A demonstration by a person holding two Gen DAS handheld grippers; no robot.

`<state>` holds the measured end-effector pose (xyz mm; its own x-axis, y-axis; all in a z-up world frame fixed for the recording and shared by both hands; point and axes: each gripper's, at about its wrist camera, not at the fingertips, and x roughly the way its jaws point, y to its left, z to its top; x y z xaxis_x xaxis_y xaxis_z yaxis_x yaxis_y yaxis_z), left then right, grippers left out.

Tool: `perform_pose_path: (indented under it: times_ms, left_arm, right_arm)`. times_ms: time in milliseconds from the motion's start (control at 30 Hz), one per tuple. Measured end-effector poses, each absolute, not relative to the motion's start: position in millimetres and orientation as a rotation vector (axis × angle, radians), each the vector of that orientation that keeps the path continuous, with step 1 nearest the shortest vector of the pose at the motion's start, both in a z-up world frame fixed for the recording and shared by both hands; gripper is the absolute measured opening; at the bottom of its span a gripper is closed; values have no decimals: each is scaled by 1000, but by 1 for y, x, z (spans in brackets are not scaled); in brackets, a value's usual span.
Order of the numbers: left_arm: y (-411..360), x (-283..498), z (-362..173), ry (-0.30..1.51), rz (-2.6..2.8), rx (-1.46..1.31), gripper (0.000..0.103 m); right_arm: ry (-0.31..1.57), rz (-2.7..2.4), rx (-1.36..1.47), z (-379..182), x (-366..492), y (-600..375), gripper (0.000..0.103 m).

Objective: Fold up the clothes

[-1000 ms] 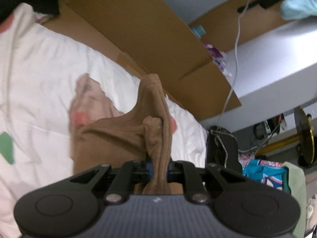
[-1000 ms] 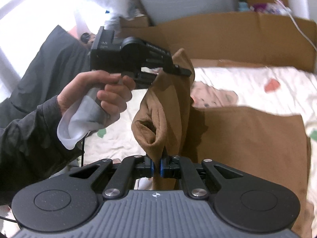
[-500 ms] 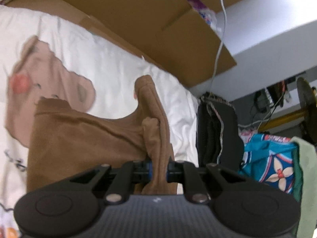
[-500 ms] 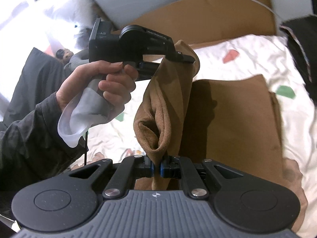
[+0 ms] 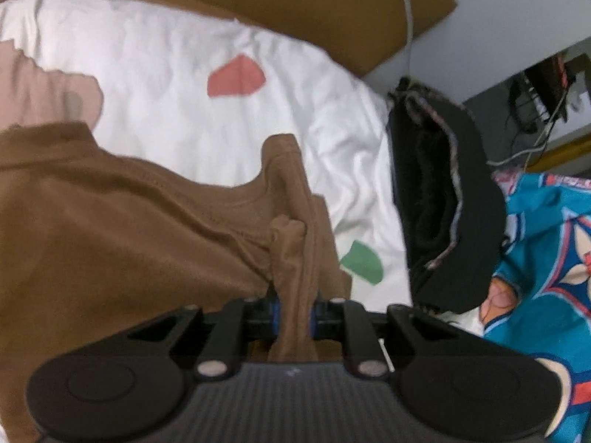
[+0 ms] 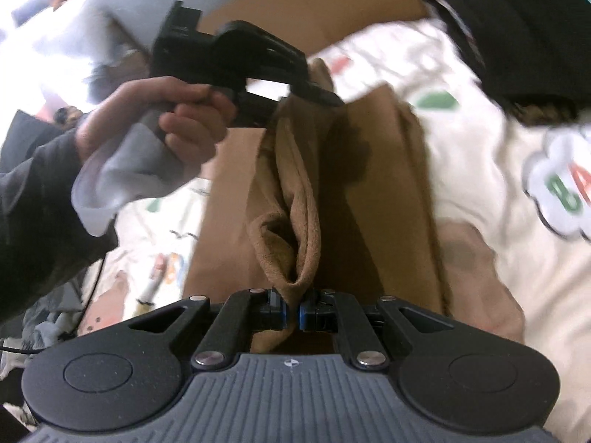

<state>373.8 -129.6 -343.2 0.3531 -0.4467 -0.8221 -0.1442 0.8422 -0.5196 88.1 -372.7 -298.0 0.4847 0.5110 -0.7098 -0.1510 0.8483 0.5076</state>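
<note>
Left wrist view: a white printed bed sheet (image 5: 280, 122) fills most of the frame, and the brown garment (image 5: 110, 229) lies spread over it, its near edge lifted off the bed by both tools. Beside the bed sit a black bundle of clothes (image 5: 447, 199) and a turquoise patterned cloth (image 5: 546, 258), with cardboard (image 5: 295, 7) along the far side. The left tool (image 5: 294, 313) is narrow, clamped on a bunched strap-like fold of the garment. In the right wrist view the right tool (image 6: 292, 312) pinches another gathered edge; its jaws are just easing apart, cloth between them. The person's left hand (image 6: 166, 118) grips the other tool's handle.

The fabric looks light, soft and limp: it sags between the two grips, so hems or seams seem the safest holds. Motion blur smears the right view, the garment's near end is hidden under the tools, and what kind of garment it is I cannot tell.
</note>
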Motion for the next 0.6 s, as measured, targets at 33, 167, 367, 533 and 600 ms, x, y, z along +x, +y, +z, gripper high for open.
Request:
perform_pose_path:
  times_ms: [33, 167, 367, 533, 600]
  left_arm:
    - [-131, 374, -346, 1217, -205, -569, 14]
    - [-132, 374, -353, 1227, -196, -562, 14]
    - [-139, 372, -351, 1225, -195, -532, 17]
    - [-149, 374, -346, 1223, -185, -489, 17]
    - [-155, 373, -340, 1221, -189, -471, 17]
  right_arm:
    - [1003, 401, 425, -301, 89, -377, 8]
    - [1018, 358, 456, -309, 89, -390, 54]
    - [1021, 325, 473, -314, 99, -399, 54]
    - [1065, 341, 493, -318, 104, -403, 8]
    - [1103, 355, 495, -320, 102, -404, 5]
